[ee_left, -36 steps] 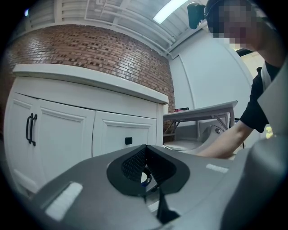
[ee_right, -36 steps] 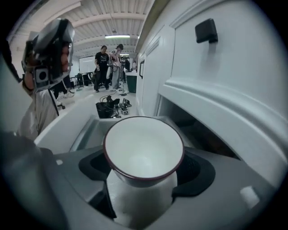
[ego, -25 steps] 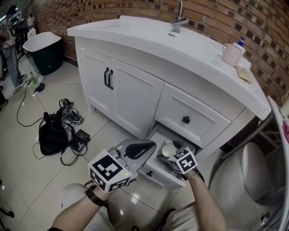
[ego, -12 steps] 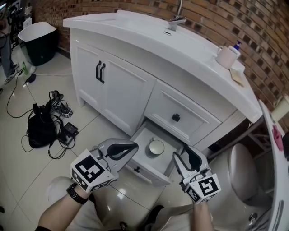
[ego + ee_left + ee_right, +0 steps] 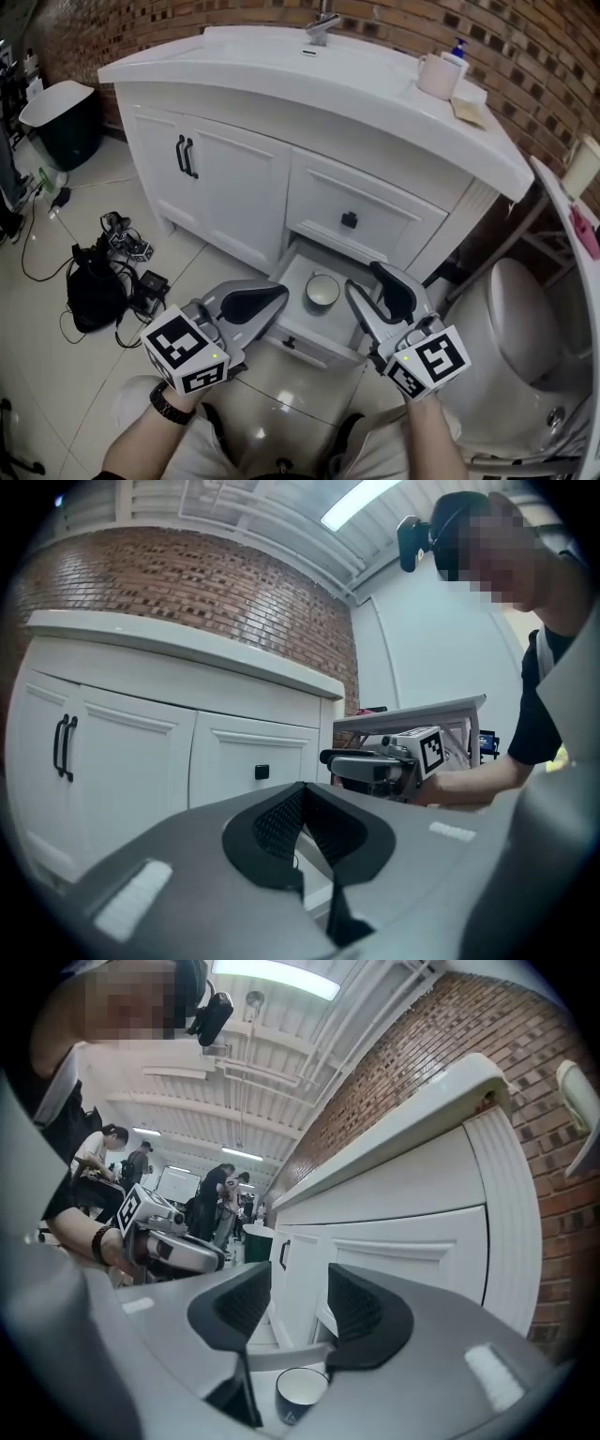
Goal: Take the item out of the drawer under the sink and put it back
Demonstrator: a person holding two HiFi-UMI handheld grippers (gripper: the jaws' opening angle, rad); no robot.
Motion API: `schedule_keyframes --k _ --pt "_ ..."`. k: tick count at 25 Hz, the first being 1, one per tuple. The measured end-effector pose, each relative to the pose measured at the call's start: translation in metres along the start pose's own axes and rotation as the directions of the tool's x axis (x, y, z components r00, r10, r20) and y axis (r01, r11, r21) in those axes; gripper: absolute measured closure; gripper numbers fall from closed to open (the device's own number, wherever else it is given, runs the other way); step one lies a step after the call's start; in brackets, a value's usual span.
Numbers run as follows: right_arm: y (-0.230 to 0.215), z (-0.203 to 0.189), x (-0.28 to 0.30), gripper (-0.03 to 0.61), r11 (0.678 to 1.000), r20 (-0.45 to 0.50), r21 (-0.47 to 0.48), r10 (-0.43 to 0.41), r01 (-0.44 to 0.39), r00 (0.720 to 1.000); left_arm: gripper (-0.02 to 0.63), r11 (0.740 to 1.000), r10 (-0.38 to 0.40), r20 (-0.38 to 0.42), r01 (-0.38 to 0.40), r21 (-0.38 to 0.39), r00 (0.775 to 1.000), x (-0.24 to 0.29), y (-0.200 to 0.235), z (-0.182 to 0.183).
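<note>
Hovering over tiled floor before the white vanity, left fingers clenched, right fingers released.

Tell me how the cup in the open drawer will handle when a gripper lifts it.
The cup looks like glazed ceramic, so it is probably rigid, breakable if knocked, and somewhat slippery between pads. It stands upright on the drawer floor and is short and wide, so it likely won't tip easily. Small and seemingly empty, it should be light.
</note>
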State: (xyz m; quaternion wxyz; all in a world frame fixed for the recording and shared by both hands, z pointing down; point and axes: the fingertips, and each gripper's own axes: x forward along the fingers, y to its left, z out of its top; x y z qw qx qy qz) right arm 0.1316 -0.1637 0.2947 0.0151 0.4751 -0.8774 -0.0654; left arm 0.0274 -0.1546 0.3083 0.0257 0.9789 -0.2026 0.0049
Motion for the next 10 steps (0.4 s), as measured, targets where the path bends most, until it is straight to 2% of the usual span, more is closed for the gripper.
schedule_keyframes --k 6,10 --pt "-0.001 0.005 -0.014 0.385 1.000 0.011 0.005 0.002 -0.002 1.000 0.594 0.990 -0.095 0.037 0.091 0.111 0.995 -0.011 -0.033 0.025" --pt "-0.003 0.005 -0.019 0.385 1.000 0.010 -0.004 0.003 -0.003 1.000 0.594 0.984 -0.097 0.027 0.092 0.152 0.995 -0.014 -0.038 0.026"
